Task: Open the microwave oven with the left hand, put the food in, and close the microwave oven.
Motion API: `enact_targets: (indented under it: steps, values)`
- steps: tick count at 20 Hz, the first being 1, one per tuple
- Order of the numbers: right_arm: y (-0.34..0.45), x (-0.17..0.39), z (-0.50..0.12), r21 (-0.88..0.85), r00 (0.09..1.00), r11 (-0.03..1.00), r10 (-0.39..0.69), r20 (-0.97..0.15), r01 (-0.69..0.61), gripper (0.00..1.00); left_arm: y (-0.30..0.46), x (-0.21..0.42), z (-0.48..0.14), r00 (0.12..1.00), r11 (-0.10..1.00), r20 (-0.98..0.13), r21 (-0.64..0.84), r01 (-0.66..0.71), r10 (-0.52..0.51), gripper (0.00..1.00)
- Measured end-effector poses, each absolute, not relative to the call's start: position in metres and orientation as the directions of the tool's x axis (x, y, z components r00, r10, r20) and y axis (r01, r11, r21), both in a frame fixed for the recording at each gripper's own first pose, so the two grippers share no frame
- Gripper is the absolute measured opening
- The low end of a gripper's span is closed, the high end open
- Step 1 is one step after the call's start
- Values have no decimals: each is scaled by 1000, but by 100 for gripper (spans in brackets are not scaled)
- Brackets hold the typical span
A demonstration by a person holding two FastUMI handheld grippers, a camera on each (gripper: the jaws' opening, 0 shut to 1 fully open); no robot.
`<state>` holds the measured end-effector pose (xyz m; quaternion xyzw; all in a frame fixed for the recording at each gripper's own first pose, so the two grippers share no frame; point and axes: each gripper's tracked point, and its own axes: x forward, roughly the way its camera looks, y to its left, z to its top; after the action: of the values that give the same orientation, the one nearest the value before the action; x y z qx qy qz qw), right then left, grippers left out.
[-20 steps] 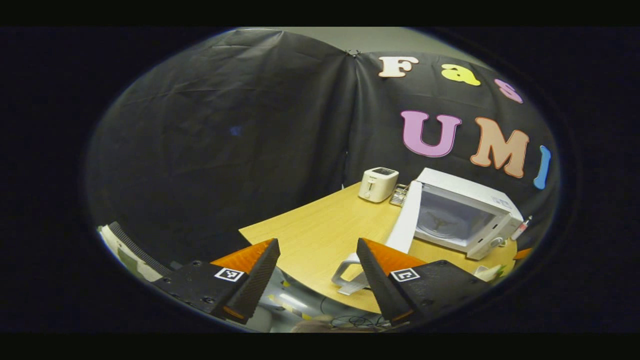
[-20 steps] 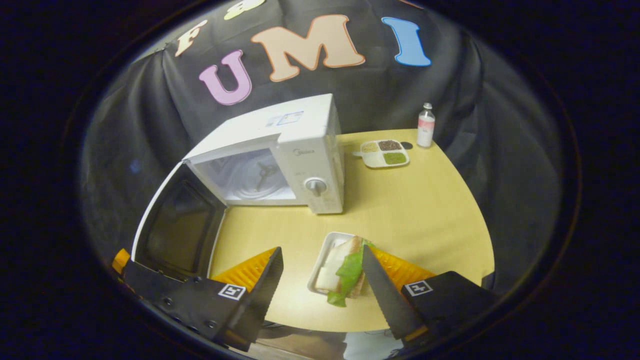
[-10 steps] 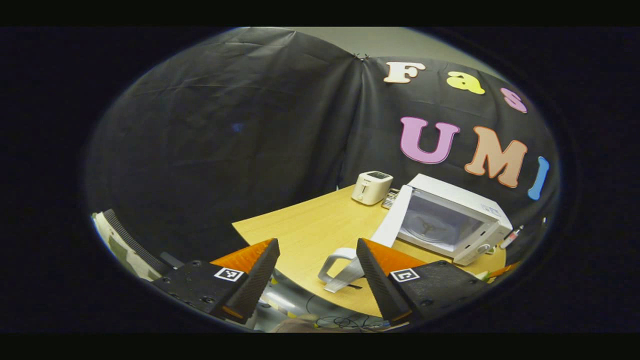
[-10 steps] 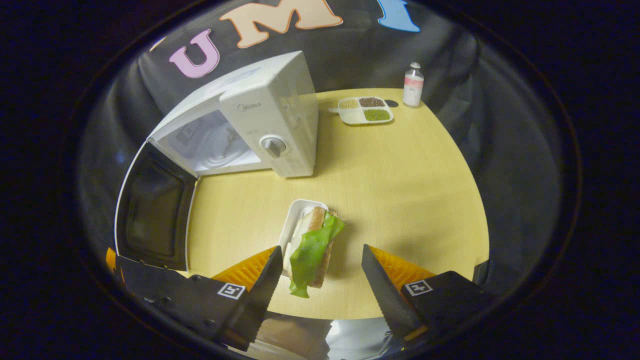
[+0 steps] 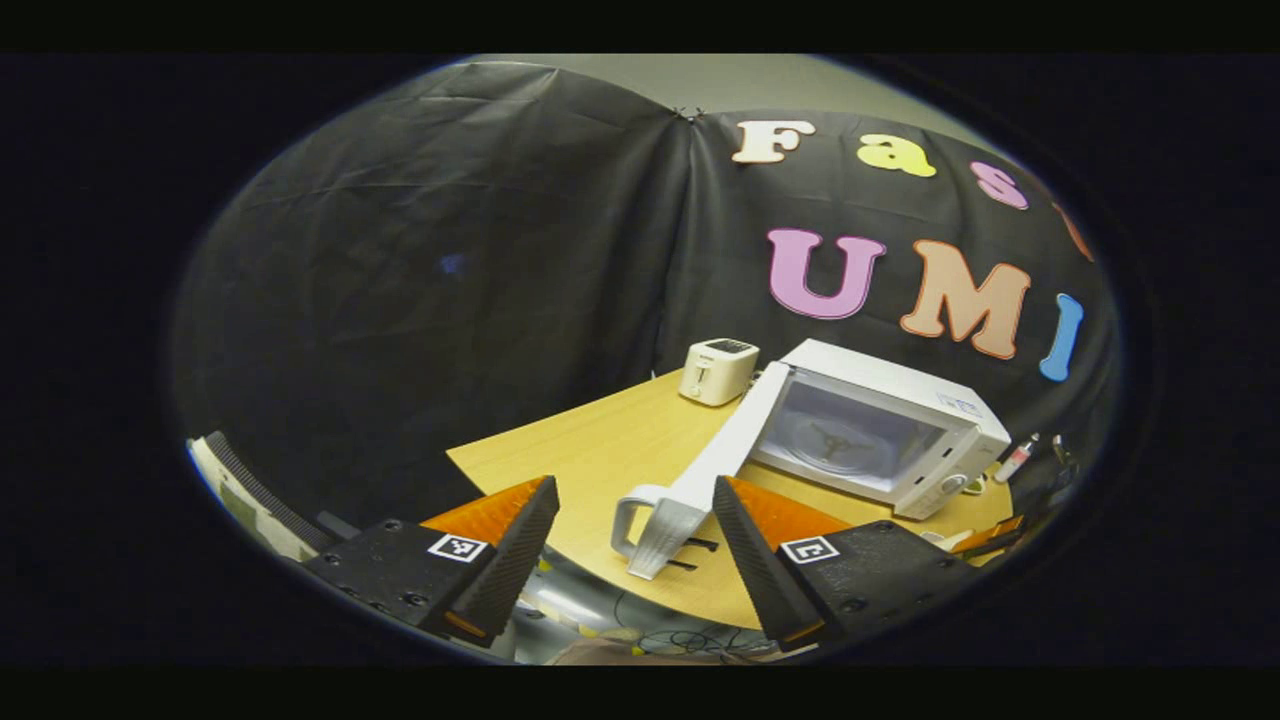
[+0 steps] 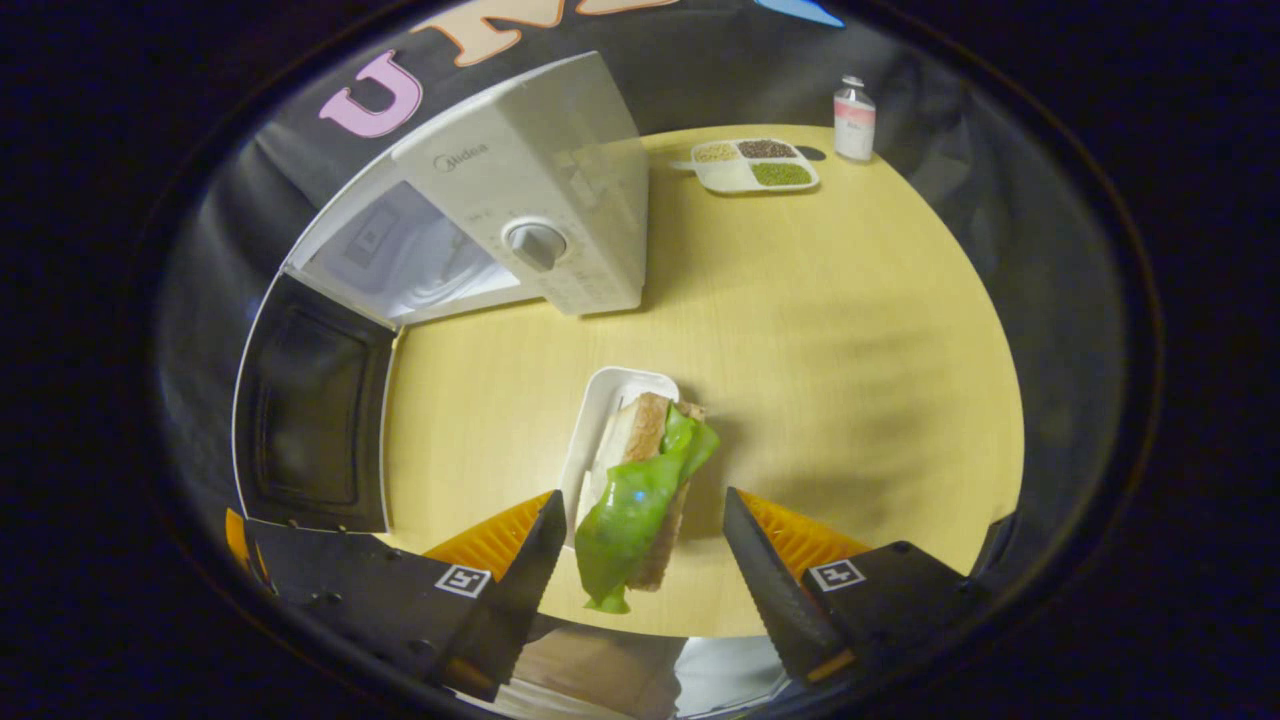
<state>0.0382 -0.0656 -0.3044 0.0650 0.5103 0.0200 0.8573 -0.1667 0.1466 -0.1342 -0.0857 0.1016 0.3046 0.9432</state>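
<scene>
Green-leafed sandwich between the spread fingers of the right gripper, untouched, microwave door open

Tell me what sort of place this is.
Probably a staged kitchen corner in a recording booth, not a real home. A microwave with its door open, a toaster and a sandwich on a white tray share a wooden table, with black cloth hung behind.

wooden table, microwave, toaster
</scene>
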Motion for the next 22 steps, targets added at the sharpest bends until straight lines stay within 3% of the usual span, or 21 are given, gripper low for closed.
enact_targets:
  steps: [1, 2, 4, 5, 7, 8, 9, 11, 12, 14, 22]
  values:
    - [-62, 37, -309, 150, 462, 988, 115, -879, 40, 99, 145, -166, -134, 795, 802, -243, -96, -589, 555, 91]
    - [-58, 36, -311, 172, 450, 984, 133, -883, 47, 88, 140, -168, -129, 796, 803, -238, -93, -588, 556, 86]
    - [-54, 36, -316, 201, 430, 978, 155, -889, 62, 74, 135, -169, -127, 798, 806, -232, -87, -586, 556, 91]
    - [-57, 36, -318, 196, 423, 978, 149, -894, 71, 61, 133, -169, -126, 799, 807, -228, -83, -585, 556, 91]
    - [-60, 35, -320, 188, 411, 980, 143, -900, 71, 51, 127, -167, -123, 804, 811, -218, -78, -580, 554, 91]
    - [-61, 37, -325, 203, 413, 977, 155, -897, 73, 52, 123, -165, -122, 808, 815, -218, -77, -574, 548, 91]
    - [-61, 35, -321, 217, 413, 973, 166, -896, 82, 42, 119, -163, -123, 812, 821, -220, -77, -566, 540, 91]
    - [-60, 37, -317, 248, 421, 965, 189, -887, 89, 42, 112, -160, -122, 821, 830, -221, -77, -552, 526, 87]
    - [-58, 38, -316, 270, 435, 957, 201, -878, 103, 41, 108, -159, -121, 826, 834, -219, -76, -546, 520, 91]
    - [-56, 38, -313, 297, 455, 950, 223, -862, 97, 33, 102, -157, -120, 833, 842, -217, -76, -534, 509, 91]
    - [-50, 29, -278, 420, 519, 904, 321, -792, 82, 33, 85, -152, -112, 874, 874, -172, -104, -475, 454, 91]
